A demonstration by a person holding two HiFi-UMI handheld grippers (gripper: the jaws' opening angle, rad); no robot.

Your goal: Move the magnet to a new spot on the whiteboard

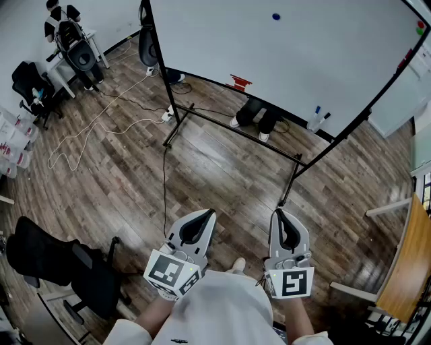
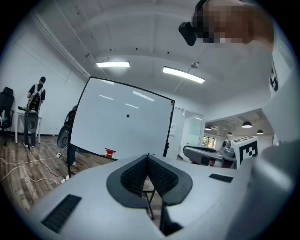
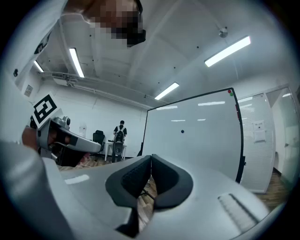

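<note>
A small dark blue magnet (image 1: 276, 16) sticks high on the whiteboard (image 1: 316, 60); it also shows as a dot, magnet (image 2: 127, 115) and magnet (image 3: 182, 131), in the two gripper views. My left gripper (image 1: 210, 214) is held low near my body, far from the board, its jaws shut with nothing between them. My right gripper (image 1: 279, 214) hangs beside it, also shut and empty. Both point toward the board's stand. Jaw tips meet at left gripper (image 2: 148, 155) and right gripper (image 3: 151, 156).
The whiteboard stands on a black frame (image 1: 236, 128) with a red eraser (image 1: 240, 82) and markers (image 1: 318, 118) on its tray. Cables (image 1: 101, 128) trail over the wood floor. A black chair (image 1: 60, 259) is at my left, a desk (image 1: 404, 263) at right. A person (image 2: 35, 101) stands far left.
</note>
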